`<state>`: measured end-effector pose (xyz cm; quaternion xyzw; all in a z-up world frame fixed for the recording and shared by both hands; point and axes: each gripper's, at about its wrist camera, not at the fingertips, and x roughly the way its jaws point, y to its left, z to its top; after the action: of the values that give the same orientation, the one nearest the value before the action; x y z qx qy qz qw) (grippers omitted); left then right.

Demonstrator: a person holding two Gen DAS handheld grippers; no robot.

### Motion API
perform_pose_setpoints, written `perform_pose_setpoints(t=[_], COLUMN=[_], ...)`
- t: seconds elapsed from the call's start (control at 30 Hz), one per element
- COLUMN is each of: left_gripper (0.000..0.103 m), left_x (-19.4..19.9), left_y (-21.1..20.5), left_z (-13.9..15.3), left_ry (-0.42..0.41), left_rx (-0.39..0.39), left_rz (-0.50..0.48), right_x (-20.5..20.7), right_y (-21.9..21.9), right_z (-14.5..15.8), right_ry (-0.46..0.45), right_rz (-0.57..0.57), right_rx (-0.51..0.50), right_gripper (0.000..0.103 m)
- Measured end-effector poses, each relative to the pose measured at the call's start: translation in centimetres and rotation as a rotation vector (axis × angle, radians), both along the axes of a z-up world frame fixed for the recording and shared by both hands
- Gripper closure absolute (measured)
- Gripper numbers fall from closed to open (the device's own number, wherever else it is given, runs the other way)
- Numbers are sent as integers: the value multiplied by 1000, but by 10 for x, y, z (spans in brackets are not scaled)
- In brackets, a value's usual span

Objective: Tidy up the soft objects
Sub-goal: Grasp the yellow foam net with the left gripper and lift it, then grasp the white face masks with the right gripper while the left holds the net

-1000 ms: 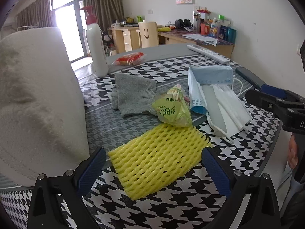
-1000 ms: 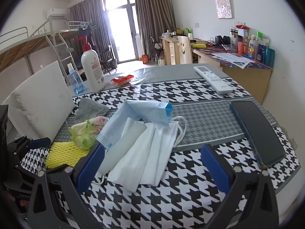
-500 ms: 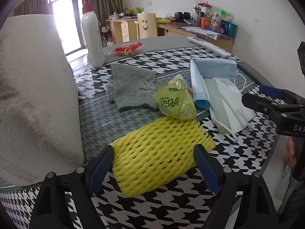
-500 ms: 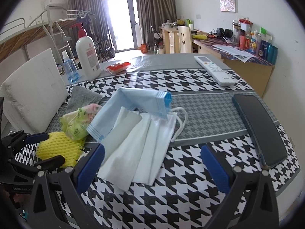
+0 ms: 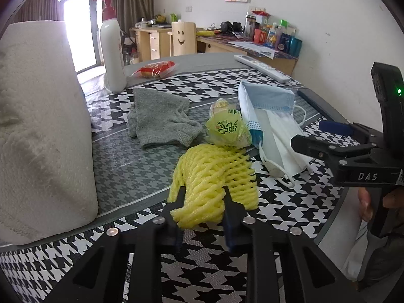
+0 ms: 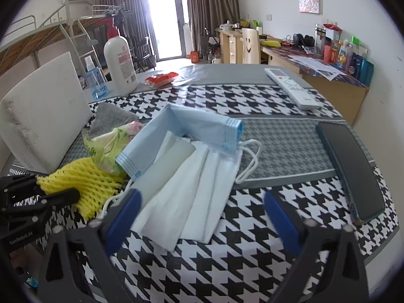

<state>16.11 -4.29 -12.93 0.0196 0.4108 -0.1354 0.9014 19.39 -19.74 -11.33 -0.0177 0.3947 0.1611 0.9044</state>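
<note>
both left fingers [image 5: 228, 202] on yellow foam net [image 5: 214, 174]

Left claw [image 5: 203, 199] pinched (right claw [image 6: 202, 202] wide)

Yellow foam net [image 5: 214, 174]; fuzzy grey cloth [image 5: 161, 120]
</note>
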Motion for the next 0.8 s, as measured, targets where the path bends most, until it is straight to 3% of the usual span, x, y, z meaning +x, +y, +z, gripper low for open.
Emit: perform_pose_setpoints(t=[0.07, 0.2, 0.27, 0.4, 0.6, 0.67, 0.8], left_gripper=[80, 81, 81, 81, 81, 81, 81], left_x=[-1, -5, -7, -11, -19, -21, -25], left_y=[1, 2, 3, 7, 7, 7, 10], left_z=[2, 6, 8, 11, 14, 14, 16], left_ry=[-13, -33, -37, -49, -65, -71, -79], left_rx=[-5, -20, -23, -21, -22, -22, -28], left_rz=[3, -3, -3, 3, 3, 4, 8], right_x=[0, 0, 0, -1, -4, -4, -6], right_y=[1, 6, 7, 10, 17, 18, 26], right_z=[-2, -6, -8, -9, -7, -7, -7], right_ry=[9, 20, 33, 38, 34, 33, 20], right_rz=[3, 15, 19, 25, 44, 36, 65], right_rx=[-7, -31, -43, -55, -56, -54, -62], right_gripper=[20, 27, 36, 41, 68, 81, 89])
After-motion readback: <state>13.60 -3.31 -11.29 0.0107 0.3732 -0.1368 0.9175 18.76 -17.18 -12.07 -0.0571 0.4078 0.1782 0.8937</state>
